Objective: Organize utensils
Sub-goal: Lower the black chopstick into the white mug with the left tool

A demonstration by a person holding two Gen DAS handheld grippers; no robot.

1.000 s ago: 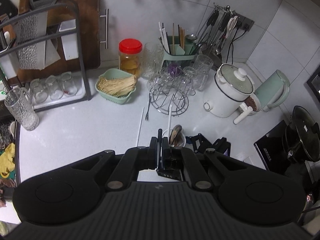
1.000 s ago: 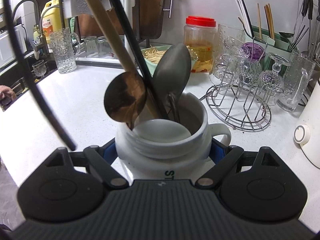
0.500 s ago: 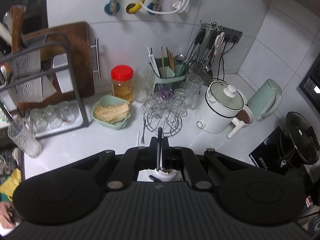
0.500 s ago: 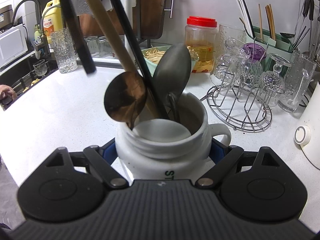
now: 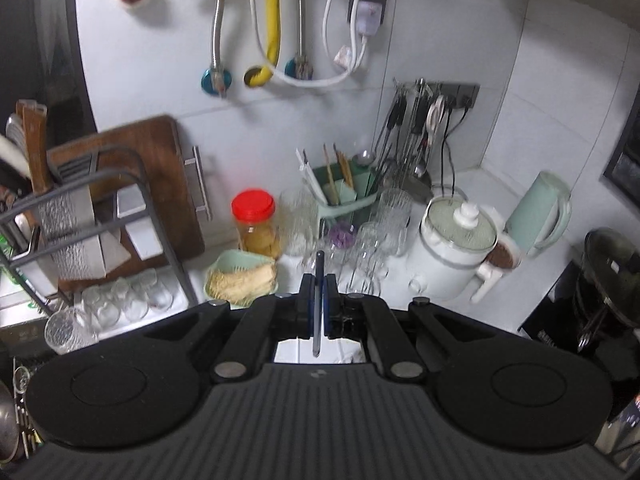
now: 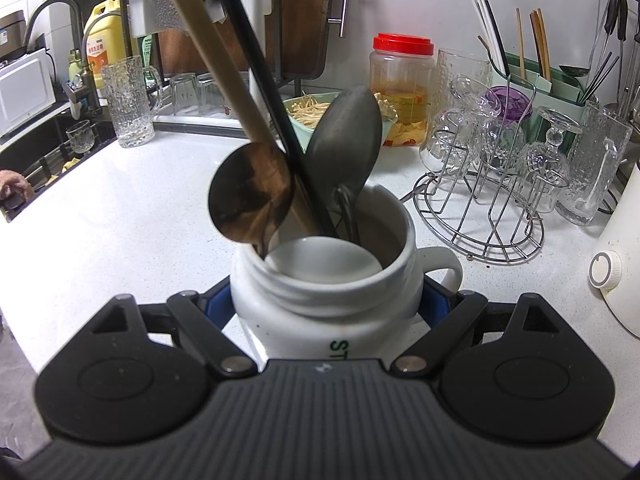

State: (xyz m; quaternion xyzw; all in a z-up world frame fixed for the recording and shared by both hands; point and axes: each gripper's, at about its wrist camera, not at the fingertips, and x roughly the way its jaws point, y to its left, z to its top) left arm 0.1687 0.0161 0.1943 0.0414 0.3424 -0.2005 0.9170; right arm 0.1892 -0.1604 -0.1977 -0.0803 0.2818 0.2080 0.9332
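My right gripper is shut on a white mug that stands on the white counter. In the mug are a wooden spoon, a grey metal spoon, a black chopstick and a wooden chopstick. My left gripper is shut on a thin black utensil, held high above the counter. The utensil's lower end is hidden behind the gripper body.
A green utensil holder with chopsticks stands at the back wall. In front are a wire glass rack, a red-lidded jar, a green basket, a glass mug, a white cooker and a dish rack.
My left gripper has risen well above the counter with the black utensil, which has left the right wrist view. The right gripper and mug have stayed still.
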